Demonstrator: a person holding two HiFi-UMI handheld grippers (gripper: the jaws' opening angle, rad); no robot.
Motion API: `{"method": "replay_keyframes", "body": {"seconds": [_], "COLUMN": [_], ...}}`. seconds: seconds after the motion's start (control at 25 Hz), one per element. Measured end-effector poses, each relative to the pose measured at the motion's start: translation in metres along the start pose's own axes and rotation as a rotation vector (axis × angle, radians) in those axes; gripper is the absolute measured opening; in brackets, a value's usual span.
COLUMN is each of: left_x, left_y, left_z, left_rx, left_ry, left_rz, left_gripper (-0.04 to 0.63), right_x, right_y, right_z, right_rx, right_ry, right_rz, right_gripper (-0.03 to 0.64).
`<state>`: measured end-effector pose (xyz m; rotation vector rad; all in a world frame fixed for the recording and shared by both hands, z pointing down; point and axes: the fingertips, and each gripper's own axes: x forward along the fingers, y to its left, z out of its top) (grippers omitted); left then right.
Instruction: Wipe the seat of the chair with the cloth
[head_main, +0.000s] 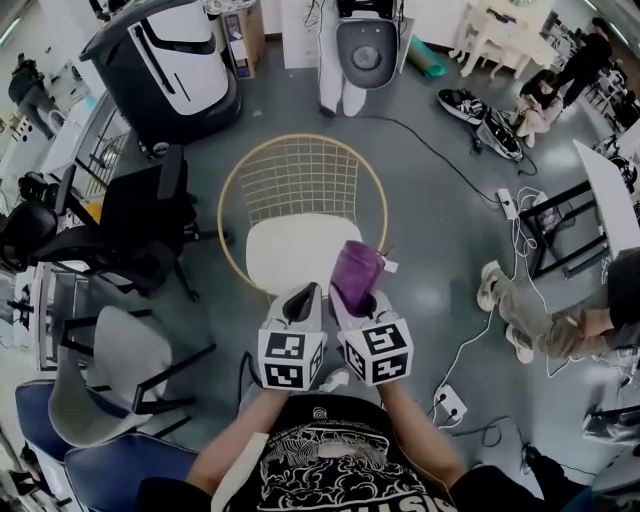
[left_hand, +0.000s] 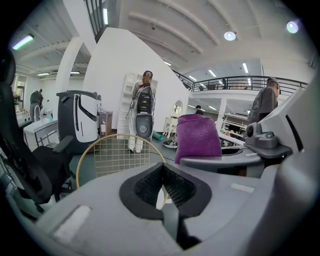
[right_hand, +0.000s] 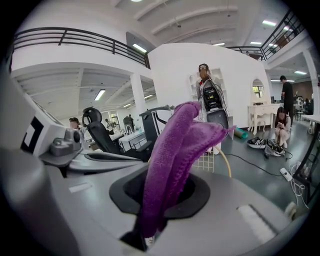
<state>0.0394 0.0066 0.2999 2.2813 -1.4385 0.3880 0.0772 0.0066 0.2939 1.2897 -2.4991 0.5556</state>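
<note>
A round chair with a gold wire back (head_main: 300, 178) and a white seat (head_main: 300, 250) stands on the grey floor just ahead of me. My right gripper (head_main: 352, 298) is shut on a purple cloth (head_main: 355, 270), which sticks up from the jaws over the seat's front right edge. In the right gripper view the cloth (right_hand: 175, 145) fills the jaws of that gripper (right_hand: 165, 195). My left gripper (head_main: 302, 300) hangs beside it above the seat's front edge, jaws shut and holding nothing. The left gripper view shows its own jaws (left_hand: 164, 187), the wire back (left_hand: 120, 155) and the cloth (left_hand: 197, 137).
A black office chair (head_main: 130, 225) stands left of the wire chair, with grey chairs (head_main: 110, 370) nearer me. A big black-and-white machine (head_main: 170, 60) and a white device (head_main: 360, 45) stand behind. A person's legs (head_main: 530, 320), cables and a power strip (head_main: 450, 405) lie at right.
</note>
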Motion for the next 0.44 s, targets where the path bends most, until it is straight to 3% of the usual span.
{"method": "replay_keyframes", "body": {"seconds": [0.44], "left_x": [-0.0069], "left_y": [-0.0052], "left_z": [-0.0009], "left_rx": [0.006], "left_ry": [-0.002], "left_rz": [-0.014], "left_gripper": [0.002], "right_x": [-0.0067], "right_y": [0.0056], "right_z": [0.0008], "right_rx": [-0.02], "right_ry": [-0.02], "right_rz": [-0.012], "right_gripper": [0.06]}}
